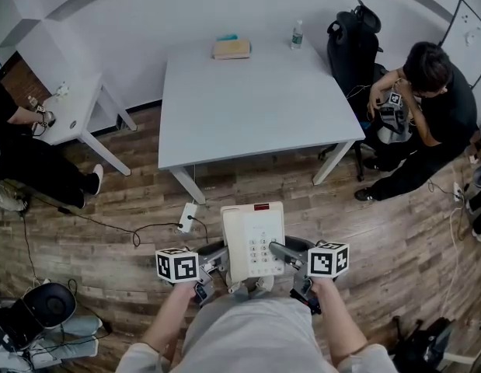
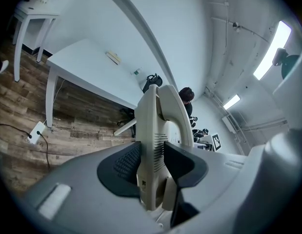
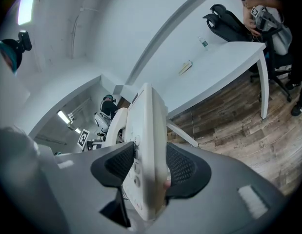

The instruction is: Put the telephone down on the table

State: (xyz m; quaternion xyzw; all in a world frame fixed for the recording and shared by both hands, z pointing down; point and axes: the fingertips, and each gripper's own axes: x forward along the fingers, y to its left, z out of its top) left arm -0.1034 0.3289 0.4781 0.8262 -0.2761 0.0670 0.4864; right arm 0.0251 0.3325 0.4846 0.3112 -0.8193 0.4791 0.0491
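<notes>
A cream desk telephone with a keypad and handset hangs in the air in front of me, above the wooden floor and short of the white table. My left gripper is shut on the phone's left edge and my right gripper on its right edge. In the left gripper view the telephone stands edge-on between the dark pads of the left gripper. The right gripper view shows the telephone pinched the same way in the right gripper.
A brown box and a bottle stand at the table's far edge. A person sits at the right beside a black chair. At the left are a small white table and another person. A power strip lies on the floor.
</notes>
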